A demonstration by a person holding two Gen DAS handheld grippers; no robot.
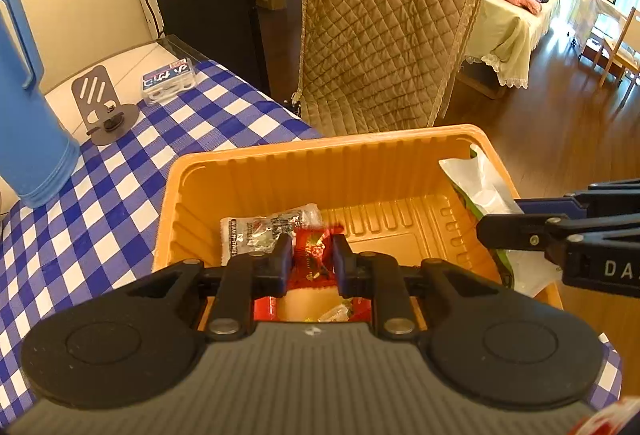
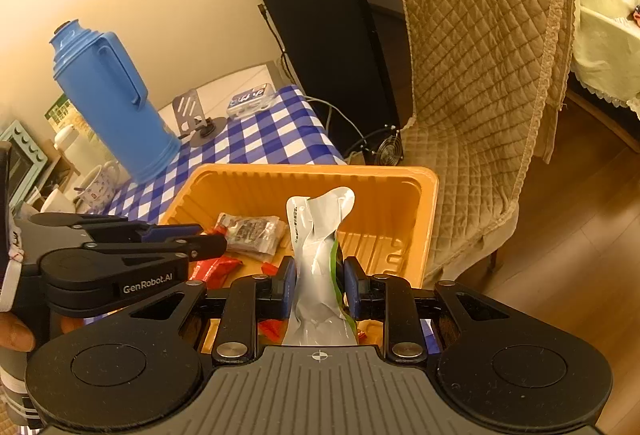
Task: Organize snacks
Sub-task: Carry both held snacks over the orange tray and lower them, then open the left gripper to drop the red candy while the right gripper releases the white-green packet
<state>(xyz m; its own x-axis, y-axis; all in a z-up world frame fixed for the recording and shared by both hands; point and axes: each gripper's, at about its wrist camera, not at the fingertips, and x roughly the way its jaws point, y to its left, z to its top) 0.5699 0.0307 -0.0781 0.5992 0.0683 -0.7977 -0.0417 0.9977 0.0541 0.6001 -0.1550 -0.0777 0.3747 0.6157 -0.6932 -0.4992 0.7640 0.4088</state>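
An orange plastic tray (image 1: 280, 171) stands on the blue-checked table; it also shows in the right wrist view (image 2: 248, 187). My left gripper (image 1: 312, 259) is shut on a red snack packet (image 1: 314, 255) and holds it over the tray's near side. A clear packet with dark print (image 1: 256, 229) lies in the tray beside it. My right gripper (image 2: 319, 283) is shut on a silver and green pouch (image 2: 316, 275), held upright over the tray's right part. The pouch also shows in the left wrist view (image 1: 480, 191), and the left gripper shows in the right wrist view (image 2: 208, 239).
A blue thermos jug (image 2: 108, 103) stands on the table at the back left, with a grey phone stand (image 1: 102, 107) and a small clear box (image 1: 168, 79) behind the tray. A chair with a brown quilted cover (image 1: 380, 35) stands past the table's far edge. Cups (image 2: 96, 183) sit at the left.
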